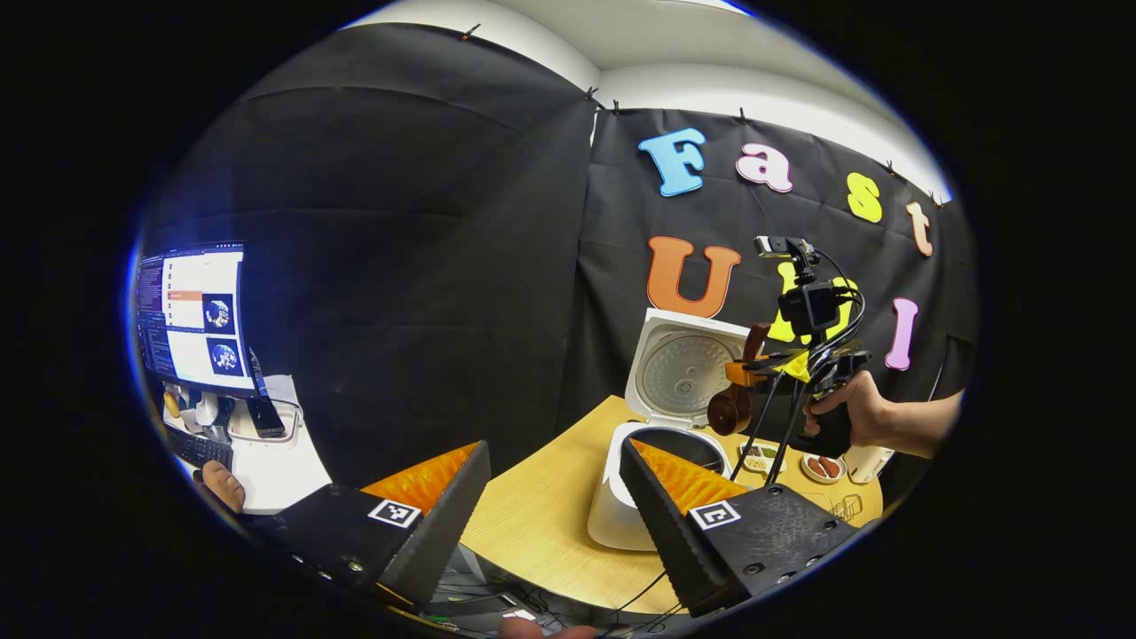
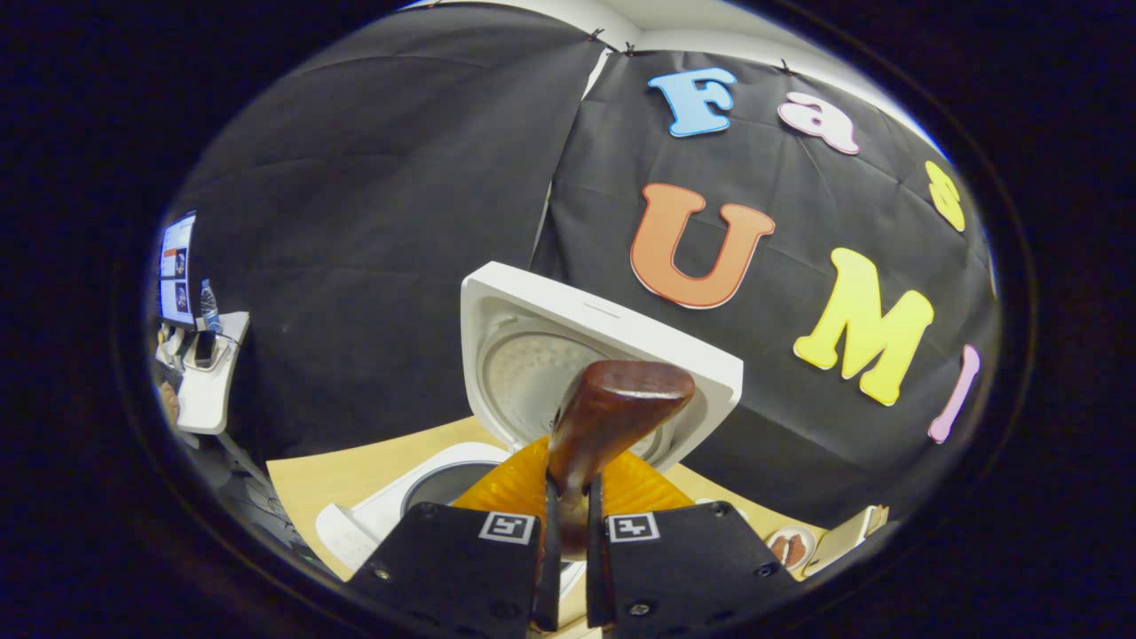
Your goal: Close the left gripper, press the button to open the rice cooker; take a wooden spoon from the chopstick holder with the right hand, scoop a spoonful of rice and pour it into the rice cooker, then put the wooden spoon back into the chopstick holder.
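The white rice cooker (image 1: 621,510) stands on the wooden table with its lid (image 1: 682,371) swung up and the dark pot open. My left gripper (image 1: 552,454) hovers in front of it, fingers wide apart and holding nothing. Above the cooker's right rim, a hand holds my right gripper (image 1: 754,371), which is shut on a dark wooden spoon (image 1: 730,410) with its bowl hanging low. In the right gripper view the right gripper (image 2: 568,506) clamps the spoon (image 2: 612,404) by its handle in front of the raised lid (image 2: 612,328). Whether the spoon carries rice I cannot tell.
Small dishes (image 1: 824,467) with food sit to the right of the cooker, beside a white container (image 1: 865,461). A monitor (image 1: 191,319) and a keyboard stand on a white desk at far left. The wooden table (image 1: 541,515) ends in a curved front edge with cables below.
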A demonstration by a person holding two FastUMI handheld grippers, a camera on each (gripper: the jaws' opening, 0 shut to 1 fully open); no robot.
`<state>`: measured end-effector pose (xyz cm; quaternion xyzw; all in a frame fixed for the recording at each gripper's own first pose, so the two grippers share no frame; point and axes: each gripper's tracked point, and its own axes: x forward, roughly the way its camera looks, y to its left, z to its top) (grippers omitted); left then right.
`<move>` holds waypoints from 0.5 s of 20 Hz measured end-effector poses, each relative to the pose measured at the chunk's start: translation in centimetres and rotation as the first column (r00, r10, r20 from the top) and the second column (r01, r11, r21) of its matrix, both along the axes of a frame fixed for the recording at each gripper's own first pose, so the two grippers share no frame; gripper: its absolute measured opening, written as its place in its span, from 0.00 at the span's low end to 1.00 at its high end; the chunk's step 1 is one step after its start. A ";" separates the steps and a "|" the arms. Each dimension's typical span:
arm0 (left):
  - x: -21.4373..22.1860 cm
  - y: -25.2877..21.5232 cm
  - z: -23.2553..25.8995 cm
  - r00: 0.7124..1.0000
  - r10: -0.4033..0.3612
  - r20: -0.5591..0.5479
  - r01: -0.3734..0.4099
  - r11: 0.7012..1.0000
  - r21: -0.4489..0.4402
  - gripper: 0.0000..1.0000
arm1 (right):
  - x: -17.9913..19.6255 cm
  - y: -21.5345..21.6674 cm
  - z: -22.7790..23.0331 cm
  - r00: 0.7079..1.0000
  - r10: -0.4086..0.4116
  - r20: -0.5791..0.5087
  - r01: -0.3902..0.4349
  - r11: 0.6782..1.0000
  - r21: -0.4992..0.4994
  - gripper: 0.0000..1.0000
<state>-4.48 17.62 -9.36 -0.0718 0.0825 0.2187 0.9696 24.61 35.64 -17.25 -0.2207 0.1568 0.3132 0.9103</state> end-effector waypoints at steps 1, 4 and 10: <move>-0.1 0.0 0.2 1.000 0.001 0.003 -0.001 1.000 0.000 0.94 | -0.2 0.0 0.2 1.000 0.001 -0.006 -0.001 1.000 0.012 0.17; -0.2 -0.3 0.5 1.000 -0.001 0.006 0.001 1.000 0.002 0.95 | -0.2 -0.2 1.0 0.999 -0.014 -0.040 0.017 0.997 0.077 0.17; 0.4 -2.2 1.0 0.999 -0.053 -0.006 0.053 0.998 0.020 0.95 | -1.1 -3.2 2.9 0.982 -0.066 -0.175 0.111 0.959 0.262 0.17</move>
